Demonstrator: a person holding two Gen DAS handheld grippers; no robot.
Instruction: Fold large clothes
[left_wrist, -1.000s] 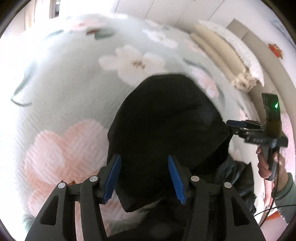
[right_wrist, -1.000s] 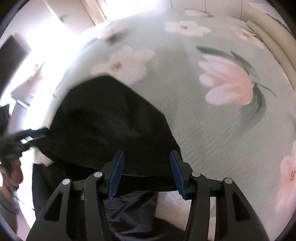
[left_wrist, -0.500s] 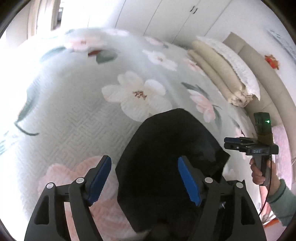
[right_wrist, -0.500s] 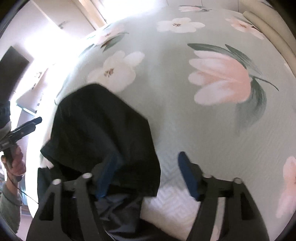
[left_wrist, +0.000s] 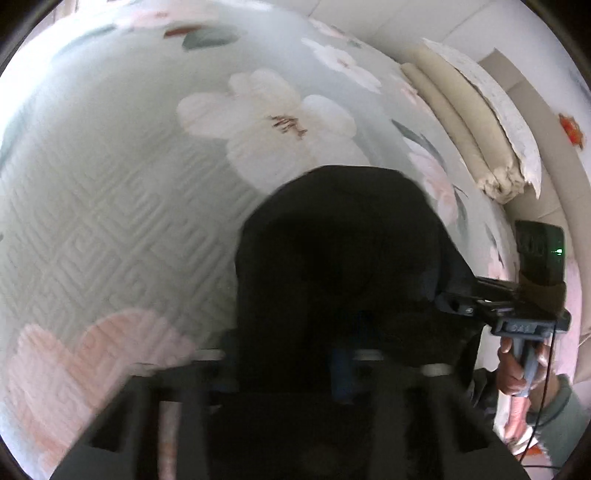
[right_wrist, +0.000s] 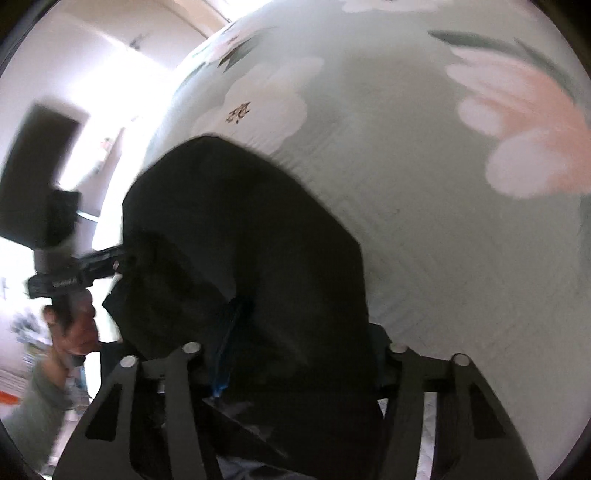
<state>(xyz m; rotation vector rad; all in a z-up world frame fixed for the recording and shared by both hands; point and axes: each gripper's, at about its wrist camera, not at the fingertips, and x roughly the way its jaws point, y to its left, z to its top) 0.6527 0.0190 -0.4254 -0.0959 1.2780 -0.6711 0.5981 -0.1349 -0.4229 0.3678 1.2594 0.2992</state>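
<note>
On bed (left_wrist: 110, 221), black garment (left_wrist: 343, 258) is gripped by left gripper (left_wrist: 284, 373) and right gripper (right_wrist: 295, 354) fingers; edges should be kept level, cloth taut, when lowered.

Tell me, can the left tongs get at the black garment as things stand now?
Probably yes. The left tongs are already at the black garment, which drapes over them on the bedspread; nothing stands between. Blur hides whether they are shut.
</note>
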